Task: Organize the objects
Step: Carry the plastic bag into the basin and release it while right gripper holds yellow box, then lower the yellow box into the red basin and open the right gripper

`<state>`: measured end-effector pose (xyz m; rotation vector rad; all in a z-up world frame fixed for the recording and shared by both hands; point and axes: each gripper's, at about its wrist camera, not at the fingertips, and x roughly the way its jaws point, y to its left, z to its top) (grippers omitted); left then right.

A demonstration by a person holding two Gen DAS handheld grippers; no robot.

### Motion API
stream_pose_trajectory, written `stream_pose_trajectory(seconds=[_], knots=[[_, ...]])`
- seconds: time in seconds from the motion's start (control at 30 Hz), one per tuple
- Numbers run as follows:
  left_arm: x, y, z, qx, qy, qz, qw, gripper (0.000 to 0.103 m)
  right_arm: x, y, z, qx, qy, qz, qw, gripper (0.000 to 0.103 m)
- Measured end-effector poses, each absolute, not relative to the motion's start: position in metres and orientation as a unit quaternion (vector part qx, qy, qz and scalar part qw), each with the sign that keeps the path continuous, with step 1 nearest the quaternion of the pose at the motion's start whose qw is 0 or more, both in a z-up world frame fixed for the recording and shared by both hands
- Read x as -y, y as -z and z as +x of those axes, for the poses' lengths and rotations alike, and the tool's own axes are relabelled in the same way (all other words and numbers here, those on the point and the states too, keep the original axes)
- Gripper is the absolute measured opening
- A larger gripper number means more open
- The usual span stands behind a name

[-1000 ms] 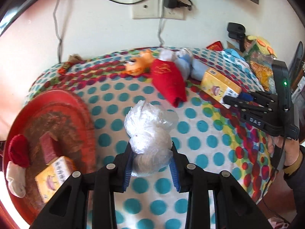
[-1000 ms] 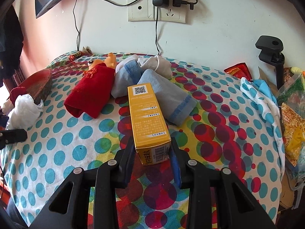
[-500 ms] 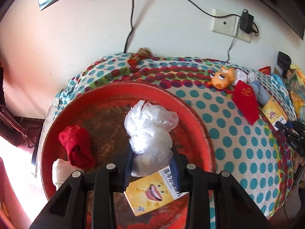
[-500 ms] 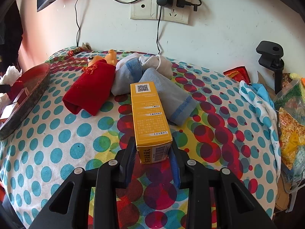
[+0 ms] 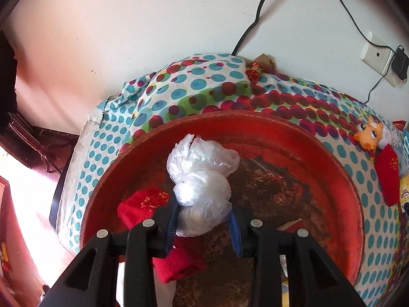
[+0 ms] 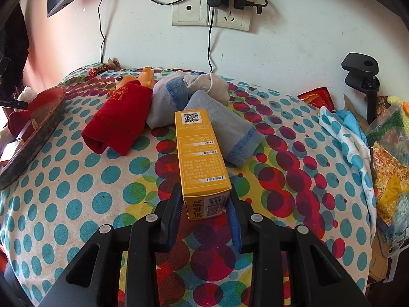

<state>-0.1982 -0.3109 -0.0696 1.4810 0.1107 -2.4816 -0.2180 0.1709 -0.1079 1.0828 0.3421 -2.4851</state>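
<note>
**Bag over the tray, box held above the cloth**

The left gripper [image 5: 203, 226] is clamped on a crumpled clear plastic bag [image 5: 200, 181], its blue pads pressing the bag's lower bulge from both sides. The bag hangs over the round red tray [image 5: 340, 179], whose floor is worn dark brown. Whether the bag touches the tray floor cannot be told; the gripper's black frame hides what is under it.

In the tray, a red sock [image 5: 139, 206] lies left of the bag, half covered by the left finger. A second red piece [image 5: 179, 263] shows below the jaws, and whether it is part of the same sock is unclear. A yellow corner at the lower right edge of the tray is cut off by the frame.

The right gripper [image 6: 205, 211] is clamped on the near end of a yellow box [image 6: 199, 151], pads flat on its two long sides. The box points away over the dotted cloth [image 6: 84, 179]; its underside is hidden, so contact with the cloth cannot be judged.

Beyond the box lie a red pouch [image 6: 120, 117], an orange toy [image 6: 138, 79] mostly hidden behind it, and bundled grey-blue socks [image 6: 199, 102]. The tray shows edge-on at the far left in this view. At the right edge, snack packets [image 6: 388, 168] are cropped and hard to make out
</note>
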Motion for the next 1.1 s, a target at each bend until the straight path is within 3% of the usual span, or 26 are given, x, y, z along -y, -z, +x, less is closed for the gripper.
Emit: stream_pose_trajectory(seconds=[0.33, 0.6, 1.1], knots=[[0.328, 0.081, -0.208, -0.012, 0.845, 0.517, 0.132, 0.038, -0.171, 0.108, -0.218, -0.122, 0.891, 0.388, 0.203, 0.03], [0.328, 0.084, -0.198, -0.032, 0.849, 0.515, 0.115, 0.054, -0.171, 0.109, -0.218, -0.121, 0.89, 0.389, 0.202, 0.03], [0.276, 0.062, -0.123, 0.008, 0.876, 0.47, 0.112, 0.055, -0.163, 0.11, -0.213, -0.147, 0.894, 0.385, 0.177, 0.03]])
